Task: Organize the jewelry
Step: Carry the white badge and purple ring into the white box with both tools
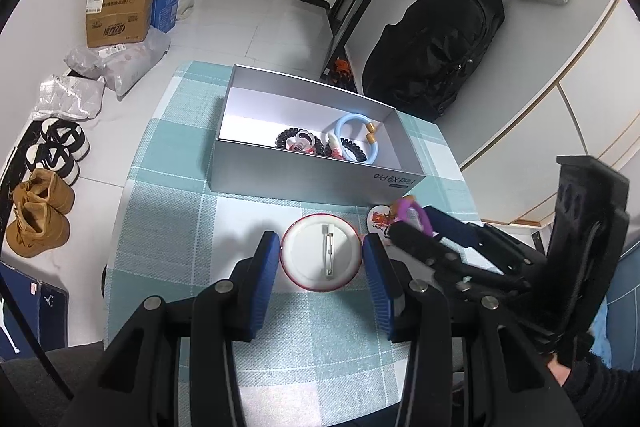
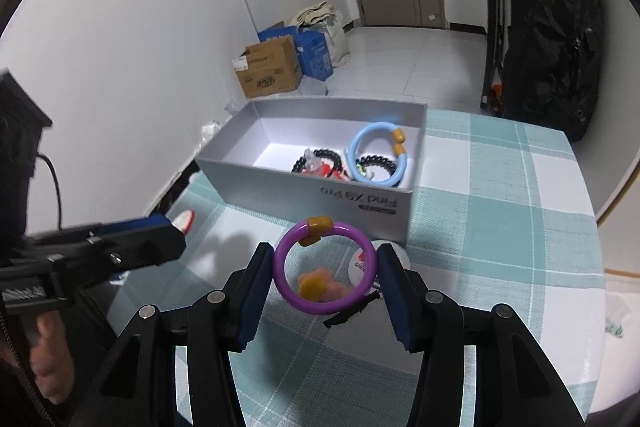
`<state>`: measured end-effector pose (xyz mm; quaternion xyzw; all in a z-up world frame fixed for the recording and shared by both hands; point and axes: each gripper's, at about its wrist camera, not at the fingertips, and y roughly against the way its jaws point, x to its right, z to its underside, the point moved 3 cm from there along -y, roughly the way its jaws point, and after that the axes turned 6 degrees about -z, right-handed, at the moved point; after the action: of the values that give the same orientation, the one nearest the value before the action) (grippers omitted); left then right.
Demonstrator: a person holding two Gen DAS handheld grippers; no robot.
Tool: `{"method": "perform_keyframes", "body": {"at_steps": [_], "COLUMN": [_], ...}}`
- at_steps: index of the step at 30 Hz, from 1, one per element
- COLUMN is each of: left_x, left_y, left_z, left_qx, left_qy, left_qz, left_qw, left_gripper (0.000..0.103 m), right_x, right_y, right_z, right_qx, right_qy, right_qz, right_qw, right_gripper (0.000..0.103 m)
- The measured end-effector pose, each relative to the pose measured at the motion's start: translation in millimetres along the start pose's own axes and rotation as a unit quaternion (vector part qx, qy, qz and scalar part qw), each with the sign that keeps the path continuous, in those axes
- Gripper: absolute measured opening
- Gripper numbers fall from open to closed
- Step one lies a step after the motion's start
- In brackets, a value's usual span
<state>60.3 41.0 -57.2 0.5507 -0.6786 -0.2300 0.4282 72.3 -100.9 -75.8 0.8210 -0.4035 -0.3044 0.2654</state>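
A grey box (image 1: 312,171) on the checked tablecloth holds a light blue bracelet (image 1: 356,137) and black beaded bracelets (image 1: 298,141); the box also shows in the right wrist view (image 2: 320,183). My left gripper (image 1: 322,259) is shut on a round white badge (image 1: 322,253) with a red rim, back side up. My right gripper (image 2: 325,265) is shut on a purple ring bracelet (image 2: 325,263) with orange beads, held just above the cloth in front of the box. The purple bracelet (image 1: 416,215) shows at the right gripper's tips in the left wrist view.
A second white badge (image 1: 378,219) with a red print lies under the right gripper, near the box. Something pink and orange (image 2: 324,287) lies on the cloth under the bracelet. A black backpack (image 1: 436,47) stands behind the table. Cardboard boxes (image 1: 120,15) and shoes (image 1: 40,211) are on the floor at left.
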Motion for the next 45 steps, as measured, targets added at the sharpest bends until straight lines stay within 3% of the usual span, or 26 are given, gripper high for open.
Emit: {"method": "perform_keyframes", "body": {"at_steps": [13, 24, 45], "left_x": [15.3, 11.5, 12.7], "left_y": [-6.2, -41.7, -82.0], "left_z": [-44.9, -78.3, -90.1], "left_qx": [0.038, 0.024, -0.022], "left_qy": [-0.022, -0.040, -0.045], "left_qz": [-0.023, -0.040, -0.037], "left_qw": [0.9988, 0.9981, 0.9981], "left_gripper": [0.037, 0.037, 0.037], "right_x": [22.5, 38.4, 65.2], "right_y": [36.1, 2.9, -59.7], "right_z": [-52.5, -95.6, -100.8], "right_qx": [0.041, 0.023, -0.022], "right_qy": [-0.017, -0.022, -0.041], "right_qz": [-0.069, -0.120, -0.133], "right_qw": [0.997, 0.992, 0.990], "right_gripper": [0.051, 0.051, 0.051]}}
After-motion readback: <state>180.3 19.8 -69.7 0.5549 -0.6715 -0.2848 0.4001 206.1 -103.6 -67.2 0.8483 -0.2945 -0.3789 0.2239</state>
